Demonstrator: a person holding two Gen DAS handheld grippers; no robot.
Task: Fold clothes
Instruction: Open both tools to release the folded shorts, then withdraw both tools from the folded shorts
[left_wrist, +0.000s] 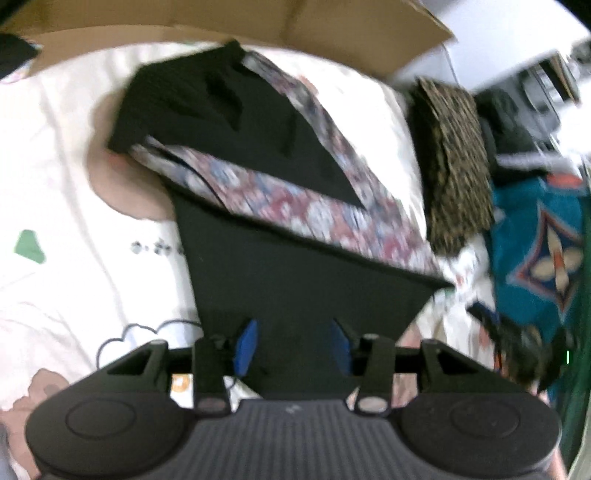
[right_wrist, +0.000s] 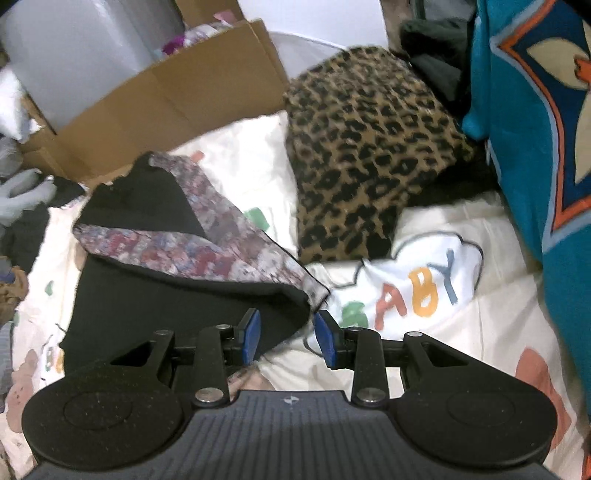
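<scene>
**Black garment on the sheet**

Black garment (right_wrist: 155, 306) with floral lining (right_wrist: 207, 240) lay on the printed sheet (right_wrist: 461, 332), beside a leopard cloth (right_wrist: 362, 140). Left gripper (left_wrist: 293, 349) stood wide open over its hem; right gripper (right_wrist: 286, 334) stood open around its corner.
</scene>
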